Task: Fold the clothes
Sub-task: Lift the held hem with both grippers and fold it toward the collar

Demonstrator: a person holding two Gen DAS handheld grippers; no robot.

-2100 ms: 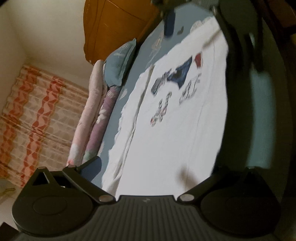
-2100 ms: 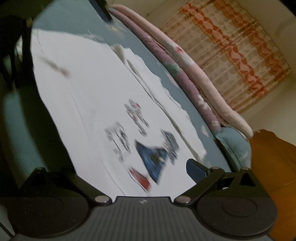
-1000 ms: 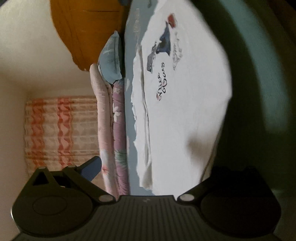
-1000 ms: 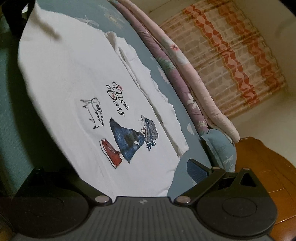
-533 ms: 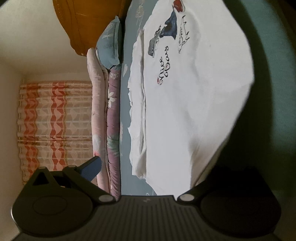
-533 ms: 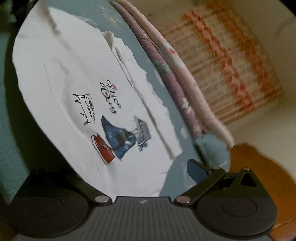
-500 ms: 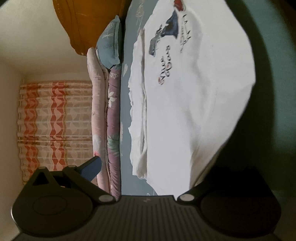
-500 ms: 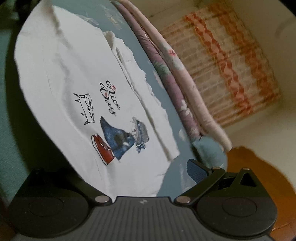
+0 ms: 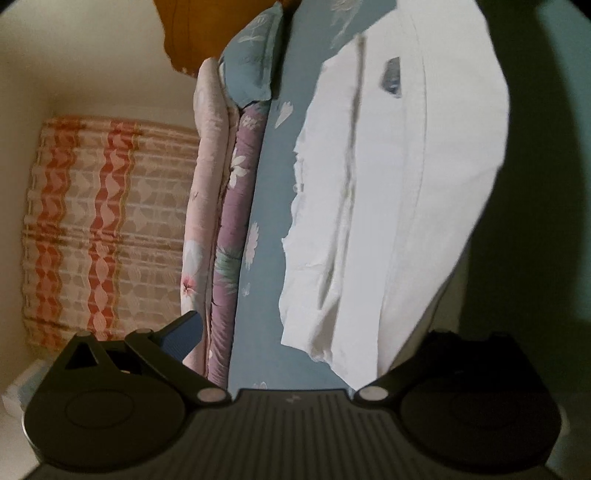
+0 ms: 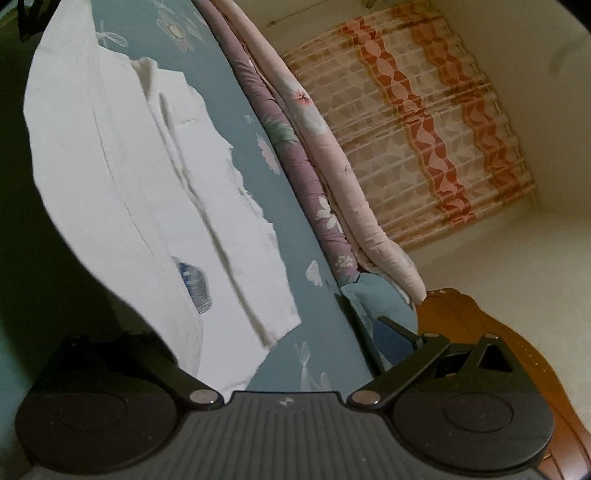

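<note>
- Two grippers faced a white shirt (image 9: 399, 192) on a blue floral sheet (image 9: 269, 206).
- In the left wrist view, the left gripper (image 9: 295, 354) stood spread wide: one blue-padded finger (image 9: 184, 334) showed at the left, while the other side sat behind the shirt's near edge. Whether it touched the cloth could not be told.
- In the right wrist view, the right gripper (image 10: 280, 354) was likewise spread; a blue pad (image 10: 393, 341) showed at the right, and its left side lay behind the shirt (image 10: 147, 177).
- The shirt lay doubled over, with only a sliver of blue print (image 10: 194, 282) peeking out under the folded layer.
- Beyond it ran a purple quilt (image 9: 236, 192) and a pink quilt (image 9: 207, 177), a blue pillow (image 9: 255, 62), a wooden headboard (image 9: 199, 33) and an orange patterned curtain (image 10: 436, 125).
</note>
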